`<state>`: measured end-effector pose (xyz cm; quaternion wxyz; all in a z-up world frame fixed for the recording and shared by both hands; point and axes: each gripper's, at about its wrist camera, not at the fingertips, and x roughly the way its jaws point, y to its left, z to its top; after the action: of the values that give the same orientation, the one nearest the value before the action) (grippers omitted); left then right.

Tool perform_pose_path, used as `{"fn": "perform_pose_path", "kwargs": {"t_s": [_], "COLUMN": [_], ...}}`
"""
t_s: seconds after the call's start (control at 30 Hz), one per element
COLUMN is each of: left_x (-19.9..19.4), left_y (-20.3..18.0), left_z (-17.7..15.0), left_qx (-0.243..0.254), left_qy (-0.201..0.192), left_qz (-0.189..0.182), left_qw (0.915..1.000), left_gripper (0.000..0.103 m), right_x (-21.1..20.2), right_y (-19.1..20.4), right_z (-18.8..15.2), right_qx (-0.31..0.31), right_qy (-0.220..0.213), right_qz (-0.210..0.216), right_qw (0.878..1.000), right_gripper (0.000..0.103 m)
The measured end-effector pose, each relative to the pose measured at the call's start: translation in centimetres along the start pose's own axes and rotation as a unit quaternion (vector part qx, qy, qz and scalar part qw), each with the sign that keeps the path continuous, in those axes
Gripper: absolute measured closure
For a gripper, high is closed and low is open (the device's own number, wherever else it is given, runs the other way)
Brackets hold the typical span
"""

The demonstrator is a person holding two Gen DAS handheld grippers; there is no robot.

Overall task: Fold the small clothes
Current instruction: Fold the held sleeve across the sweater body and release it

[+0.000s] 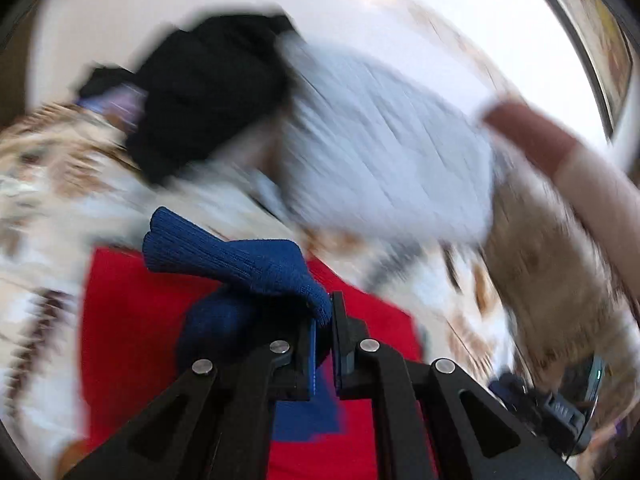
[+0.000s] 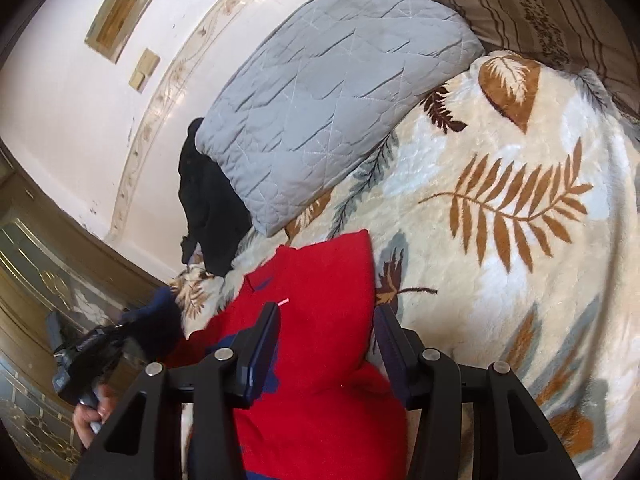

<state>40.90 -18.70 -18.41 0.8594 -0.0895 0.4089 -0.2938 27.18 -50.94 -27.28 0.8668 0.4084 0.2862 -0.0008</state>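
Observation:
A small red garment (image 2: 320, 320) with blue trim lies on a leaf-patterned blanket (image 2: 500, 208). My left gripper (image 1: 325, 316) is shut on its dark blue knit sleeve cuff (image 1: 240, 256) and holds it lifted above the red body (image 1: 132, 320). The left wrist view is heavily blurred by motion. My right gripper (image 2: 328, 320) is open, its jaws standing either side of the red garment, just above it. The left gripper with the blue sleeve also shows in the right wrist view (image 2: 100, 344) at lower left.
A grey quilted pillow (image 2: 332, 92) and a black garment (image 2: 212, 208) lie at the bed's head by a white wall (image 2: 60, 92). A brown striped pillow (image 2: 540, 12) sits beyond. The person's right forearm (image 1: 560, 152) crosses the left wrist view.

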Motion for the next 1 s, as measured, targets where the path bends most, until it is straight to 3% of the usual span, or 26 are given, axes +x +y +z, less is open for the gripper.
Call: {"fn": "perform_pose_path", "kwargs": {"t_s": [0.07,0.1,0.13,0.2,0.23,0.27,0.33,0.43,0.53,0.63,0.77,0.8,0.87,0.9,0.93,1.0], "left_x": [3.7,4.3,4.2,1.7,0.6,-1.0,-3.3,-4.8,-4.0,-2.5,-0.7,-0.5,-0.1,-0.1,0.1,0.2], "left_y": [-2.4,-2.9,-3.0,-2.3,-1.7,-0.5,2.3,6.4,10.8,13.6,15.4,15.5,15.6,15.7,15.9,16.3], "left_z": [-1.2,-1.8,-2.3,-2.9,-3.0,-3.1,-2.7,-2.7,-3.1,-3.7,-4.2,-4.3,-4.4,-4.5,-4.7,-5.2], "left_qx": [0.006,0.012,0.017,0.023,0.021,0.014,-0.005,-0.022,-0.061,-0.087,-0.111,-0.109,-0.097,-0.096,-0.095,-0.095], "left_qy": [0.078,0.103,0.110,0.081,0.067,0.046,-0.001,-0.026,-0.004,0.020,0.048,0.051,0.058,0.064,0.072,0.075], "left_qz": [-0.031,-0.021,-0.015,-0.031,-0.034,-0.031,-0.008,0.054,0.106,0.126,0.131,0.135,0.147,0.151,0.148,0.150], "left_qw": [0.9964,0.9943,0.9937,0.9960,0.9970,0.9984,1.0000,0.9980,0.9924,0.9881,0.9839,0.9836,0.9828,0.9818,0.9817,0.9812], "left_gripper": [0.095,0.095,0.095,0.091,0.079,0.060,0.043,0.042,0.042,0.043,0.044,0.044,0.044,0.044,0.044,0.044], "right_x": [-0.1,0.0,0.2,0.6,0.9,1.3,2.5,4.4,6.7,9.8,16.3,17.7,20.4,21.4,21.4,18.5], "right_y": [-0.5,-0.9,-1.1,-1.3,-1.1,-0.8,-0.2,1.4,4.6,7.8,10.3,10.5,11.0,11.8,12.7,14.5], "right_z": [0.4,0.6,0.6,0.7,0.6,0.5,0.2,-0.5,-1.1,-0.9,-0.9,-1.1,-1.8,-2.4,-2.9,-2.6], "right_qx": [0.023,0.038,0.051,0.065,0.062,0.058,0.056,0.031,-0.001,-0.030,-0.056,-0.057,-0.071,-0.101,-0.131,-0.166], "right_qy": [0.003,0.010,0.016,0.021,0.024,0.032,0.053,0.079,0.105,0.118,0.148,0.158,0.180,0.190,0.189,0.131], "right_qz": [0.021,0.031,0.037,0.038,0.037,0.037,0.043,0.036,0.049,0.045,-0.018,-0.027,-0.055,-0.082,-0.097,-0.083], "right_qw": [1.000,0.999,0.998,0.997,0.997,0.997,0.996,0.996,0.993,0.992,0.987,0.985,0.980,0.973,0.968,0.974], "right_gripper": [0.050,0.048,0.038,0.031,0.031,0.031,0.031,0.031,0.031,0.031,0.031,0.033,0.069,0.093,0.094,0.095]}}
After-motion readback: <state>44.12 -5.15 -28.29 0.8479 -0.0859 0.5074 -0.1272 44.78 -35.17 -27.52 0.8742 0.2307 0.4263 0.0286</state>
